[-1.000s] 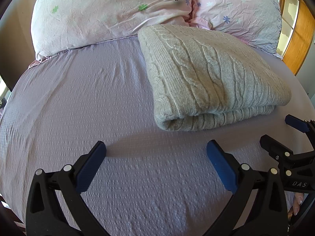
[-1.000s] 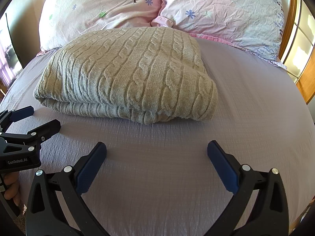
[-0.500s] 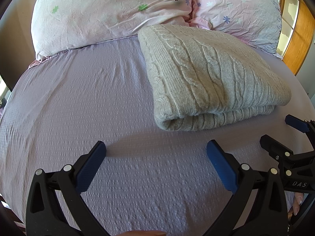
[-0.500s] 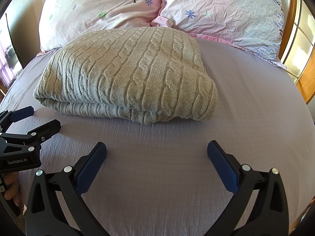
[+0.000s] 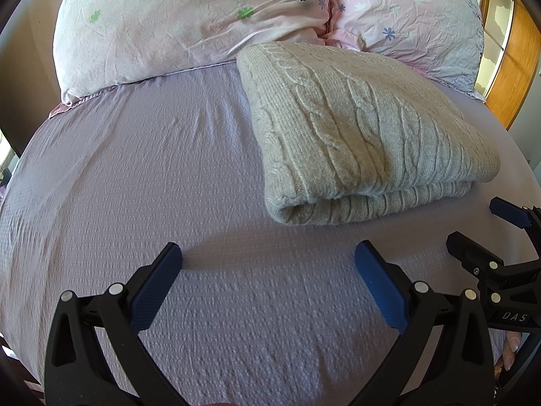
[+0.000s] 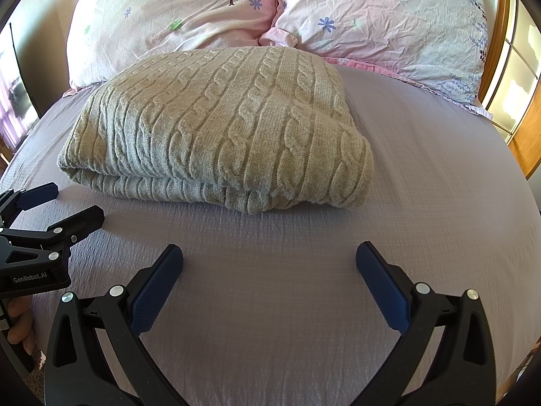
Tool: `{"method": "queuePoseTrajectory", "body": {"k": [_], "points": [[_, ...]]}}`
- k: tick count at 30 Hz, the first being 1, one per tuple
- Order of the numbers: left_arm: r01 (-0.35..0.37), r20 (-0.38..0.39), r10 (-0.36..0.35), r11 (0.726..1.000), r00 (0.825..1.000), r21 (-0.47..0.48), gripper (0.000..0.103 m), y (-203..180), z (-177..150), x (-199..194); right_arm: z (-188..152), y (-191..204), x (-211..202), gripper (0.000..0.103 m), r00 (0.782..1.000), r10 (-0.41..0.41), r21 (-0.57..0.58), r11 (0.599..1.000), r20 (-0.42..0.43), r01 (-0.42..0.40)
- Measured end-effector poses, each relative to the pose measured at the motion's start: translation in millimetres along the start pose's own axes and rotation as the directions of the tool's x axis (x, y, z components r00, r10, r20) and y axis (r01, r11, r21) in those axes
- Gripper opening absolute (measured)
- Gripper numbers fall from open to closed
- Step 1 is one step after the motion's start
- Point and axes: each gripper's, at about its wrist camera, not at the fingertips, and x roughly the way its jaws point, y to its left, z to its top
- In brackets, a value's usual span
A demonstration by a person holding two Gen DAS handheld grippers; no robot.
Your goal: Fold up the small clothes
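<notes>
A beige cable-knit sweater [image 5: 358, 128] lies folded into a thick rectangle on the lilac bed sheet [image 5: 135, 176], its far edge against the pillows. It also shows in the right wrist view [image 6: 219, 125]. My left gripper [image 5: 268, 264] is open and empty, over the sheet just short of the sweater's near left corner. My right gripper [image 6: 269, 264] is open and empty, in front of the sweater's near right side. Each gripper shows at the edge of the other's view: the right one [image 5: 480, 226] and the left one [image 6: 64, 203], both open.
Two pink floral pillows [image 5: 189, 17] [image 5: 412, 13] lie along the head of the bed behind the sweater. A wooden frame with glass panes [image 6: 514, 77] stands at the right. The sheet [image 6: 439, 169] extends to both sides of the sweater.
</notes>
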Motion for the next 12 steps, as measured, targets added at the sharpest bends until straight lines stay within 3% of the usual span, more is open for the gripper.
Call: {"method": "queuePoseTrajectory", "body": {"k": [12], "points": [[-0.002,0.003,0.002,1.000,1.000,-0.003,0.101,0.2,-0.9,0.4,-0.2,0.0,0.0,0.102,1.000,0.000,0.000,1.000,0.000,0.000]]}}
